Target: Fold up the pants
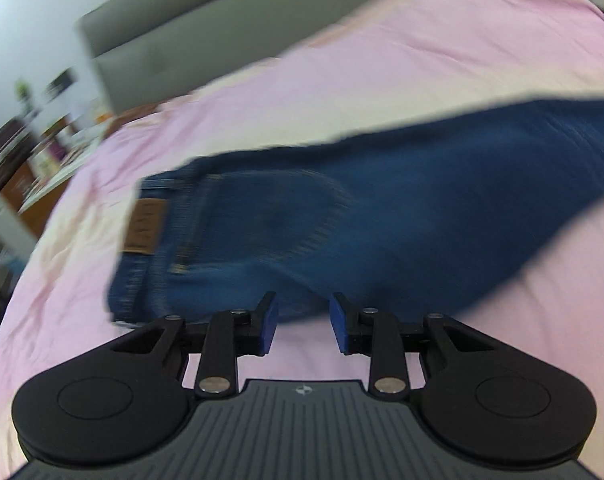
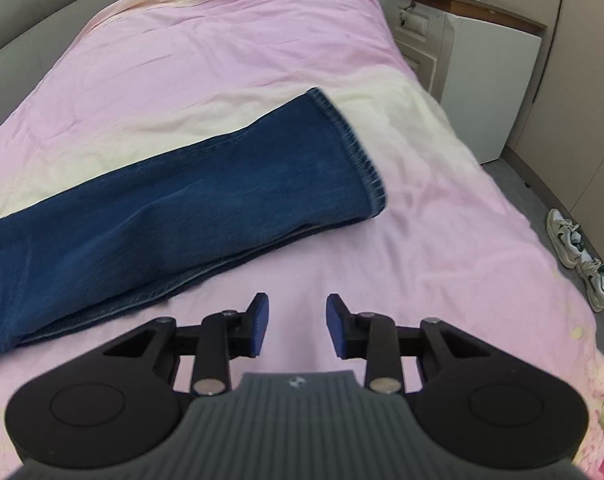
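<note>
Bed (image 2: 229,48): covered by a pink and cream quilt, lightly creased, filling most of both views.

Jeans (image 2: 173,208): dark blue denim, laid flat on the quilt with the legs stacked one on the other, seams aligned along the near edge. Waistband end lies toward the left wrist view, showing a back pocket and a brown leather patch (image 1: 146,226); the stitched hem (image 2: 358,152) lies toward the right wrist view, short of the bed's edge.

Left gripper (image 1: 304,322): jaws spread, nothing between the blue pads, hovering at the near edge of the seat area.

Right gripper (image 2: 295,322): jaws spread, empty, over bare quilt just beside the leg seam.

Sneakers (image 2: 578,252): white pair, on the grey floor beside the bed.
</note>
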`<state>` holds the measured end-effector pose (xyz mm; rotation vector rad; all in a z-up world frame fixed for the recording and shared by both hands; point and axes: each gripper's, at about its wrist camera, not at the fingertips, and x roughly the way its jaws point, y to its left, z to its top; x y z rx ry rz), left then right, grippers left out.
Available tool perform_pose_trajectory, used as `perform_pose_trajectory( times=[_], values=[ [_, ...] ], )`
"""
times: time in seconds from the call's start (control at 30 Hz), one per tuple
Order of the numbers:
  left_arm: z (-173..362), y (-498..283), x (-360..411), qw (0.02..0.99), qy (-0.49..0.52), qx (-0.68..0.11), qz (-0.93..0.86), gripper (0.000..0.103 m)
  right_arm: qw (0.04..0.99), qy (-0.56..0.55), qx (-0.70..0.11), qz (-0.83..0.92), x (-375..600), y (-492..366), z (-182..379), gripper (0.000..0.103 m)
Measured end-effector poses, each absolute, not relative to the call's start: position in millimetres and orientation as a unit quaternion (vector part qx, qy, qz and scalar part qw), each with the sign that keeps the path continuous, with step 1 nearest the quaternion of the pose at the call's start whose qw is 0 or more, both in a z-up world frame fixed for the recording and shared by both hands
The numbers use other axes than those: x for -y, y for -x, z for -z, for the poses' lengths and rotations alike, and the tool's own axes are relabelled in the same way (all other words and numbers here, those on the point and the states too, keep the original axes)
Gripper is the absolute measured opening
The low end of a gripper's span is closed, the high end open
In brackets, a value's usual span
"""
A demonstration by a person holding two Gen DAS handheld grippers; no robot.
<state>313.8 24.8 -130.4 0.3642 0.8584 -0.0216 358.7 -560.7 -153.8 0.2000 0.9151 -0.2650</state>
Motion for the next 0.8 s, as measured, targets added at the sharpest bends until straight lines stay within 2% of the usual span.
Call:
perform_pose_trajectory(
  times=[0.17, 0.3, 0.33, 0.47, 0.5, 0.73, 0.8],
  values=[
    [181, -310, 22, 0.875, -0.25, -0.41, 0.05, 0.039, 0.879, -0.097, -0.467, 0.031, 485, -343, 159, 0.029],
    [196, -329, 33, 0.884, -0.265, -0.385, 0.026, 0.038, 0.875, -0.07, -0.477, -0.037, 415, -343, 164, 0.029],
    [195, -333, 34, 0.886, -0.263, -0.381, 0.031, 0.034, 0.875, -0.059, -0.477, -0.05, 400, -343, 166, 0.03],
    [174, -345, 19, 0.897, -0.236, -0.37, 0.052, 0.008, 0.871, 0.004, -0.477, -0.113, 329, -349, 171, 0.03],
    [167, -350, 14, 0.9, -0.223, -0.371, 0.057, 0.004, 0.87, 0.025, -0.474, -0.133, 312, -353, 172, 0.03],
    [121, -365, -3, 0.907, -0.179, -0.371, 0.087, 0.003, 0.853, 0.153, -0.427, -0.256, 189, -364, 175, 0.031],
    [116, -362, -3, 0.903, -0.172, -0.38, 0.099, 0.003, 0.848, 0.185, -0.408, -0.284, 159, -366, 176, 0.033]
  ],
)
